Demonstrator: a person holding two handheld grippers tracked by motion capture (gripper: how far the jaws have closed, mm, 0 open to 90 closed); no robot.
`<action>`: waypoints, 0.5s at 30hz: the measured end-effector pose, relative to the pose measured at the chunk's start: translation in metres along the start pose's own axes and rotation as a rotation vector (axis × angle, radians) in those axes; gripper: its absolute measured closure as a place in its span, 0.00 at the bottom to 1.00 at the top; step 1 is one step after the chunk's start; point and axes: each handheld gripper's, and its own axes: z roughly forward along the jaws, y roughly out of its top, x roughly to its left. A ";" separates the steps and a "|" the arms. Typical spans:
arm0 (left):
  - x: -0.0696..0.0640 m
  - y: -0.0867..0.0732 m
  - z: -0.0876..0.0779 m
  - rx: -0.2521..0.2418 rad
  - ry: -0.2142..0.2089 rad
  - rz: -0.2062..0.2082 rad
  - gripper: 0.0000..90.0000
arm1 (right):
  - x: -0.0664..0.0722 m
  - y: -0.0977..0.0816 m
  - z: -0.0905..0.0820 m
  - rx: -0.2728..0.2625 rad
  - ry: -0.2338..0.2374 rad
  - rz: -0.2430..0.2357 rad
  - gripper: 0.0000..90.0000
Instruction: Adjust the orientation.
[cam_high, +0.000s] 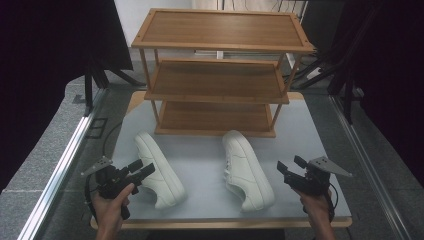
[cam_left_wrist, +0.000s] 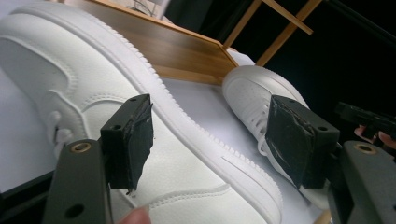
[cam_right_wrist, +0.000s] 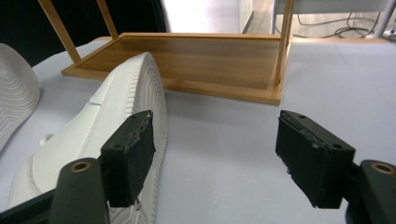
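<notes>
Two white sneakers lie on their sides on the grey table top (cam_high: 200, 160), in front of a three-tier wooden shoe rack (cam_high: 220, 70). The left sneaker (cam_high: 159, 169) is just right of my left gripper (cam_high: 141, 168), which is open; in the left gripper view this sneaker (cam_left_wrist: 140, 121) fills the space ahead of the jaws without touching the pads. The right sneaker (cam_high: 246, 169) lies left of my right gripper (cam_high: 288, 166), also open. In the right gripper view its sole (cam_right_wrist: 135, 107) runs beside the left jaw, and nothing sits between the jaws.
The rack's lowest shelf (cam_right_wrist: 187, 60) stands just behind the shoes. Aluminium rails (cam_high: 65, 160) run along both sides of the table. Dark curtains and stand legs (cam_high: 345, 75) surround the back. Bare table top (cam_right_wrist: 224, 154) lies ahead of the right gripper.
</notes>
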 end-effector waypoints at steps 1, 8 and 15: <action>0.000 -0.001 -0.001 -0.006 0.007 -0.003 0.36 | -0.002 -0.001 0.001 -0.002 0.002 0.007 0.33; 0.003 -0.003 -0.009 -0.055 0.076 -0.016 0.39 | -0.009 -0.004 0.007 0.004 0.017 0.028 0.37; -0.001 -0.004 -0.014 -0.052 0.123 -0.001 0.57 | -0.010 -0.004 0.011 0.017 0.048 0.042 0.38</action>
